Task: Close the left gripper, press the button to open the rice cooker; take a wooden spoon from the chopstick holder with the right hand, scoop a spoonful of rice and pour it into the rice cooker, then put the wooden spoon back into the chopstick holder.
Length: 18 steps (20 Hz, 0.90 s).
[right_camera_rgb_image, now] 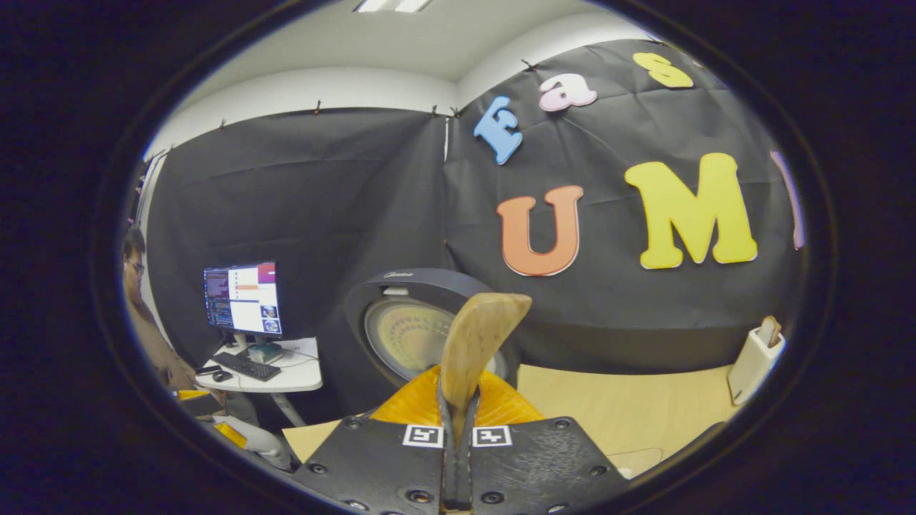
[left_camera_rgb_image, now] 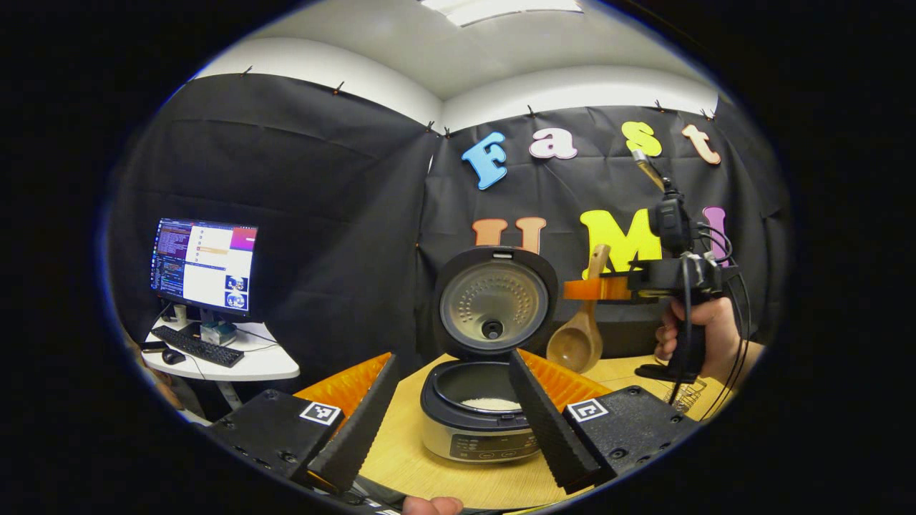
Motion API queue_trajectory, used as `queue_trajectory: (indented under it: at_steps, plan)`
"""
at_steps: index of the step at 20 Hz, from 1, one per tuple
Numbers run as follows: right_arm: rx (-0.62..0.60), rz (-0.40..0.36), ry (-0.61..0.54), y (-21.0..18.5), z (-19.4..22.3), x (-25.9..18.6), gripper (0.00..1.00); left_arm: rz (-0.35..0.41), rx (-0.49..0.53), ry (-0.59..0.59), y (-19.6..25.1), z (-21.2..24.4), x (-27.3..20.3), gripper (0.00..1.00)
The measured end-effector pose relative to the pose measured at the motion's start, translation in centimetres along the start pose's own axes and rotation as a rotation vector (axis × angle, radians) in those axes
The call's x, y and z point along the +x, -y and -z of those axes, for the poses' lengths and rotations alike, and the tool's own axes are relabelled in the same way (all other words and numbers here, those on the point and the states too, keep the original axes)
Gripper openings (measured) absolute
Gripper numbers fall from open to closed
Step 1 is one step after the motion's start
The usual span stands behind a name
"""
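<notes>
Wooden and pale, the spoon [right_camera_rgb_image: 476, 343] stands up between my right gripper's [right_camera_rgb_image: 458, 429] fingers in the right gripper view, both of them pressed tight on its handle, the handle end rising toward 12 o'clock in front of the cooker lid [right_camera_rgb_image: 401, 322]. From the left gripper view I see that same spoon [left_camera_rgb_image: 578, 336] hanging bowl down, just at 3 o'clock of the raised lid [left_camera_rgb_image: 494, 300], pinched in the right gripper [left_camera_rgb_image: 608, 288], with a hand [left_camera_rgb_image: 705, 336] wrapped round its grip farther toward 3 o'clock. My left gripper [left_camera_rgb_image: 451, 408] has its fingers spread wide, nothing between them; they frame the cooker [left_camera_rgb_image: 476, 422], which sits on the table [left_camera_rgb_image: 401, 458] with its lid standing upright and white rice [left_camera_rgb_image: 490, 404] lying in the inner pot. At 9 o'clock of the cooker, well apart on a small white desk [left_camera_rgb_image: 265, 365], I see a lit monitor [left_camera_rgb_image: 204, 266] and a keyboard [left_camera_rgb_image: 197, 346]. In the right gripper view the holder [right_camera_rgb_image: 751, 365] stands on the table at 4 o'clock, well apart from the spoon, with something wooden poking out of its top; I cannot tell what it is. A person [right_camera_rgb_image: 143, 315] shows at 9 o'clock beside the desk.
</notes>
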State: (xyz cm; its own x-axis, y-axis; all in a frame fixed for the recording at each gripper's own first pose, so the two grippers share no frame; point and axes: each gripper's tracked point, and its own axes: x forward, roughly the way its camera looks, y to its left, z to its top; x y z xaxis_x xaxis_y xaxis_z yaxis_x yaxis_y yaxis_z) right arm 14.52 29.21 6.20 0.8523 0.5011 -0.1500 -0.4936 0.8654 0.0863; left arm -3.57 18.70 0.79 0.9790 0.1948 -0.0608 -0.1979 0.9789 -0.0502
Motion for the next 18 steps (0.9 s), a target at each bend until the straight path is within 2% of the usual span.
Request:
queue_trajectory:
  at_steps: [4, 9, 14, 18]
  plan:
    - [0.099, 0.076, 0.014, 6.0, -0.6, -4.7, 0.00, 0.010, 0.000, 0.012, 1.3, -0.5, -0.1, 0.98]
    - [0.185, 0.255, 0.028, 16.3, 0.9, -11.2, 0.00, 0.046, 0.020, 0.012, 3.5, -0.2, 0.2, 0.98]
    - [0.134, 0.490, 0.040, 25.8, 2.2, -15.8, 0.00, 0.091, 0.040, -0.007, 6.0, 0.7, 0.6, 0.98]
    - [0.148, 0.565, 0.018, 28.9, 4.6, -17.1, 0.00, 0.106, 0.066, -0.019, 6.9, 1.1, 0.7, 0.99]
